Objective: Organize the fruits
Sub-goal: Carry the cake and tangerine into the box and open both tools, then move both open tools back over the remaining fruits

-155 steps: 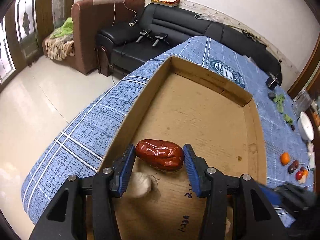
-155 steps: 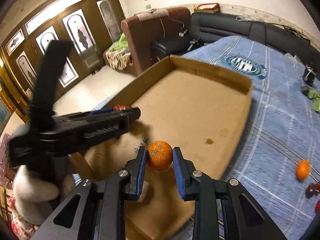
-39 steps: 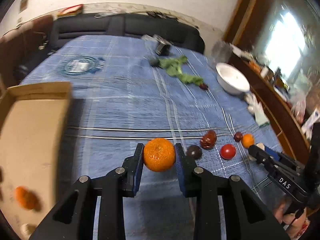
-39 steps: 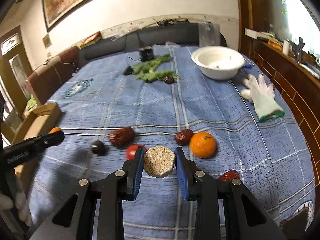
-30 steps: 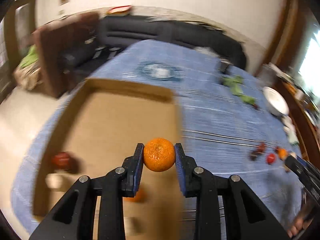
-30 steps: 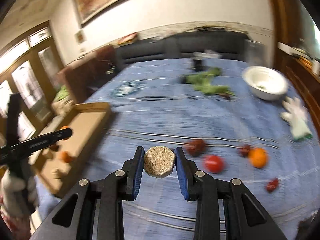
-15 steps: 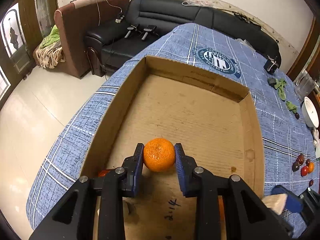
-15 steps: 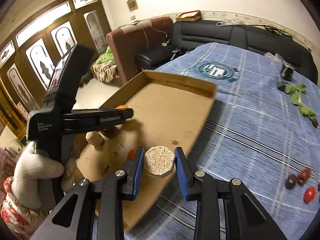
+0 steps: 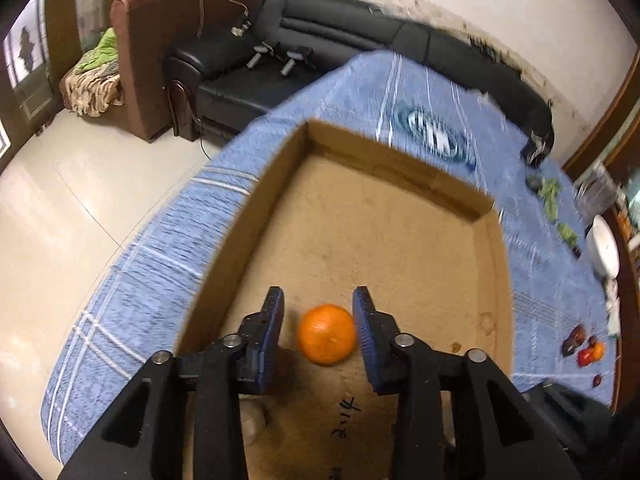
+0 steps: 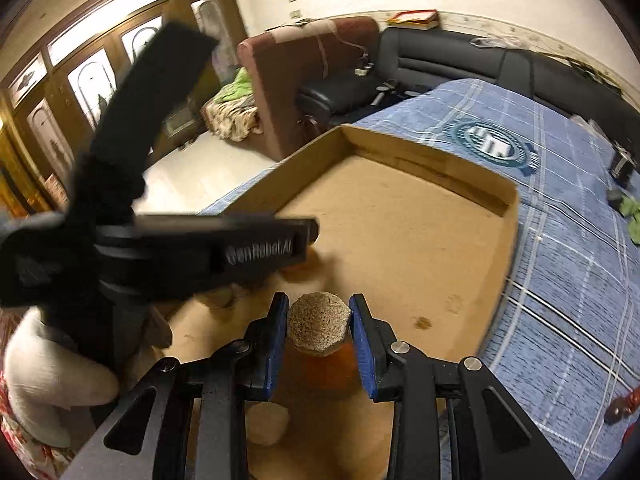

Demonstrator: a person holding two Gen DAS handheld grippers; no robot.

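The left tongs [image 9: 318, 322] hang over the near part of a shallow cardboard box [image 9: 498, 264] that sits on the blue plaid cloth [image 9: 152, 256] covering the worktop. Their blue pads stand apart with gaps on both sides of a mandarin orange [image 9: 327, 334], which rests on the box floor between them, nearer the right pad; they have hold of nothing. Handwritten marks [image 9: 346, 418] show on the cardboard just below the orange.

The right tongs [image 10: 318, 330] are closed on a tan, rough-textured round piece [image 10: 319, 327], its sides pressed against both pads, held above the near end of the same box [image 10: 508, 216]. An orange fruit [image 10: 320, 364] lies blurred on the box floor right beneath it, and a pale roundish item [image 10: 267, 424] lies closer to the near edge. The left tool [image 10: 192, 248] crosses this view, gripped by a white-gloved hand [image 10: 52, 380].

Toward the worktop's right edge, several small red, dark and orange fruits [image 9: 584, 346] lie on the cloth, well apart from the box, with a white bowl [image 9: 606, 250] farther along that edge.
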